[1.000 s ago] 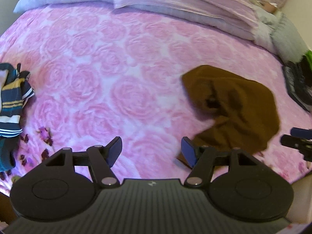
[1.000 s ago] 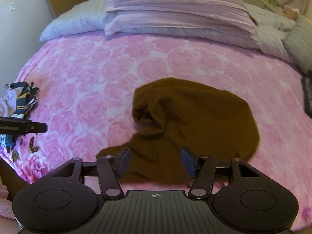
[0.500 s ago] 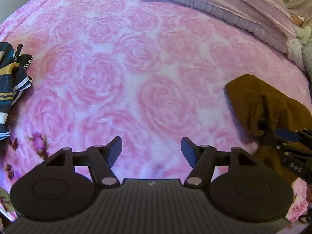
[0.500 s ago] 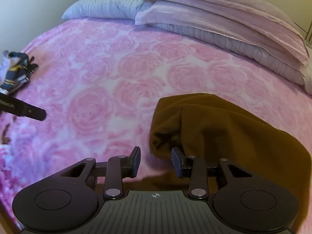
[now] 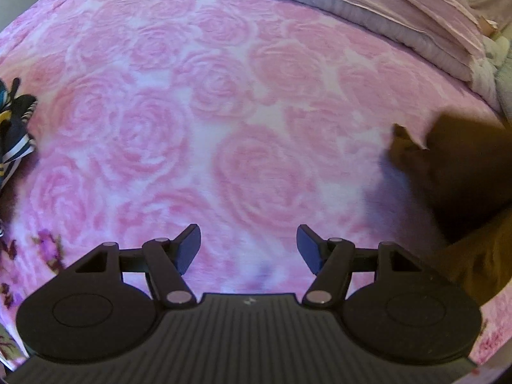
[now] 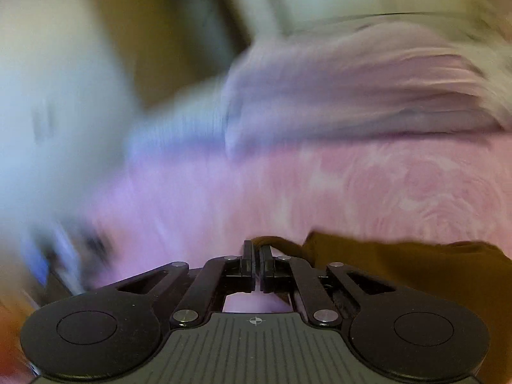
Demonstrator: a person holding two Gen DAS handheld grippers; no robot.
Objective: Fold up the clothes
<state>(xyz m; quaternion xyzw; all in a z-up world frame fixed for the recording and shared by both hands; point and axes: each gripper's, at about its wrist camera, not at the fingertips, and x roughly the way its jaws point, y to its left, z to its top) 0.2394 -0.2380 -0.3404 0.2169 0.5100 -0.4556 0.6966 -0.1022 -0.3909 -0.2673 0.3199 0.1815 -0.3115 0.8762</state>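
A brown garment [image 5: 464, 172] rises off the pink rose-patterned bedspread [image 5: 224, 128] at the right edge of the left wrist view. My left gripper [image 5: 248, 248] is open over bare bedspread, well left of the garment, holding nothing. In the blurred right wrist view, my right gripper [image 6: 256, 256] is shut on an edge of the brown garment [image 6: 400, 265], which trails off to the right from its fingertips. The right gripper itself is out of sight in the left wrist view.
A striped dark blue, white and yellow garment [image 5: 14, 134] lies at the left edge of the bed. Stacked pale pink pillows [image 5: 368, 3] run along the head of the bed. A wall and a wooden door [image 6: 153, 41] appear blurred behind.
My right gripper closed on the brown garment's edge and swung up and left, lifting the cloth. My left gripper moved left, so the garment slid toward the right edge of its view.
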